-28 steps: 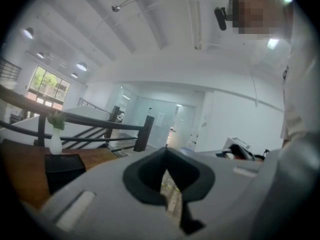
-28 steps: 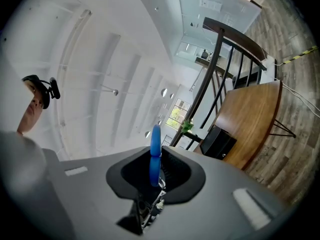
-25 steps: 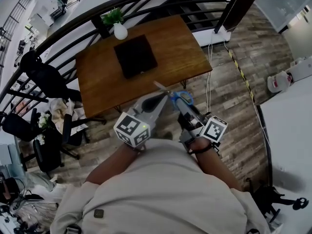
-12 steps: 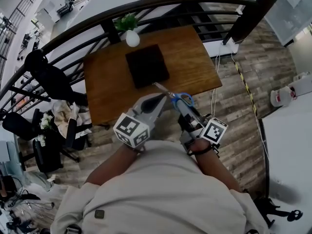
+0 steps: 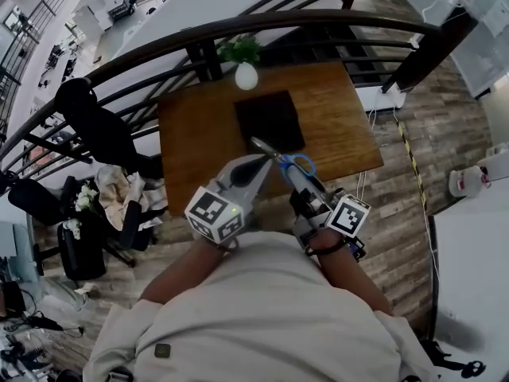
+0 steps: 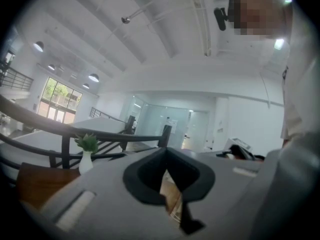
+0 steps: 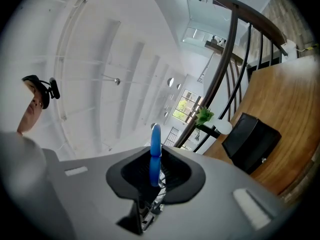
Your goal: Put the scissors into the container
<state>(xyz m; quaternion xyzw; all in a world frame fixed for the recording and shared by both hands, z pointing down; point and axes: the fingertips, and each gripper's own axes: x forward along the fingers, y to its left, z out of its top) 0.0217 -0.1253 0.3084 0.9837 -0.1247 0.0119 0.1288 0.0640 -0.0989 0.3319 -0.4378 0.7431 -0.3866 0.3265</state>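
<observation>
colours only: scissors (image 7: 155,143) blue handles, silver blades. left gripper (image 5: 259,162) and right gripper (image 5: 291,173) both grey, my fingers (image 7: 175,176) black, each cube in black-and-white square markers. container (image 5: 270,120) black. table (image 5: 342,138) warm brown wood grain. vase (image 5: 246,76) white, plant (image 5: 238,50) green. floor (image 5: 398,205) grey-brown planks. railing (image 5: 199,35) dark. my shirt (image 5: 262,317) beige

head view steeply down on table (image 5: 191,142); gripper views angled up, sharing vase (image 5: 246,76), railing (image 5: 159,46).
</observation>
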